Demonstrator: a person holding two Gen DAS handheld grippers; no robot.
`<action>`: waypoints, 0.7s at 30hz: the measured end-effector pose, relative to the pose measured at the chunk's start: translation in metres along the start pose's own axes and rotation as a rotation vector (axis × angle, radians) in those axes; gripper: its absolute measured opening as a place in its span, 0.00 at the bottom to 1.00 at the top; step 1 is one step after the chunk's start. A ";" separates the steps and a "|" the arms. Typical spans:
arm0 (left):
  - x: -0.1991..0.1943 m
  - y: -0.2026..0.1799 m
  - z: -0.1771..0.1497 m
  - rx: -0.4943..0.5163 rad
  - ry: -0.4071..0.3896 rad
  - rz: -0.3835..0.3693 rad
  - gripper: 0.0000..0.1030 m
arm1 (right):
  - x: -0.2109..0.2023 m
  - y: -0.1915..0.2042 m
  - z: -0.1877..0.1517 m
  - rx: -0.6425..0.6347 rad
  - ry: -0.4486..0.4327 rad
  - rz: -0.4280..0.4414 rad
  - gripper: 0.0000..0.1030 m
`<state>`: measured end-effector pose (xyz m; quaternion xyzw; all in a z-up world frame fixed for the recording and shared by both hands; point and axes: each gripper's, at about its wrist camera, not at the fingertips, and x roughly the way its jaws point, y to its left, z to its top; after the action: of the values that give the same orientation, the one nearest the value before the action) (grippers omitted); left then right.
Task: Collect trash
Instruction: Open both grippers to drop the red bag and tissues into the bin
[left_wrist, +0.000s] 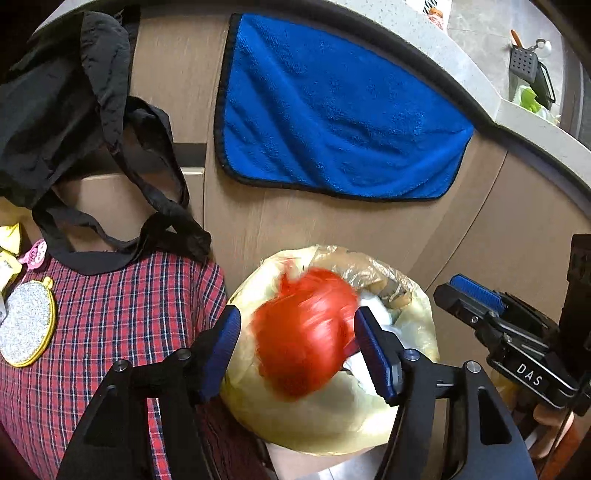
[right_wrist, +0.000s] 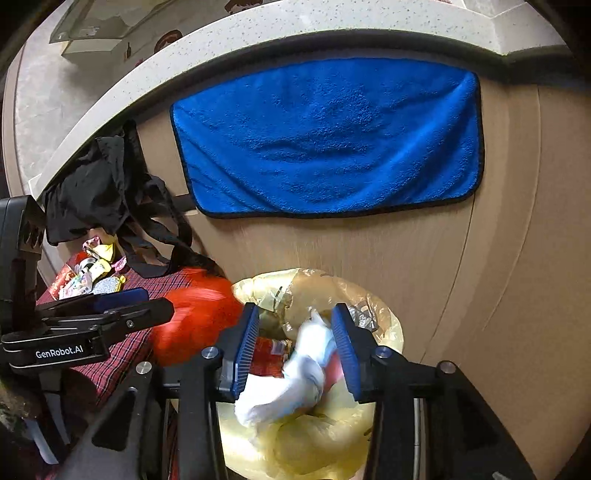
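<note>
Trash, as we see it in the left wrist view, is a blurred red plastic wad at lower centre, between the spread fingers of the left gripper and over the mouth of the yellow-lined bin; the pads look clear of it, so we read the grip as released. We judge it light, soft and crushable, best pinched across its bulk. A plaid cloth lies at lower left, a cabinet front with a blue towel fills the top, so free room is mostly above the bin. In the right wrist view, a crumpled white tissue sits low centre between the parted fingers of the right gripper, untouched as far as we can tell, above the bin liner. It is flimsy; any fold will do. More wrappers wait at left.
</note>
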<state>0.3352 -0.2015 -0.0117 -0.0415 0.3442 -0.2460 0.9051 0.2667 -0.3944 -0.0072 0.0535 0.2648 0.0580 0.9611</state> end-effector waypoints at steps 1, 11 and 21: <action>-0.002 0.000 0.000 -0.001 -0.004 0.001 0.63 | 0.000 -0.001 0.000 0.004 0.002 0.000 0.38; -0.049 0.018 0.008 -0.018 -0.060 0.052 0.63 | -0.022 0.013 0.009 0.014 -0.023 0.012 0.38; -0.156 0.099 0.019 -0.082 -0.186 0.205 0.63 | -0.043 0.089 0.033 -0.031 -0.075 0.124 0.39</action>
<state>0.2886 -0.0428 0.0727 -0.0658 0.2713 -0.1331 0.9510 0.2401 -0.3148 0.0544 0.0569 0.2236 0.1195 0.9656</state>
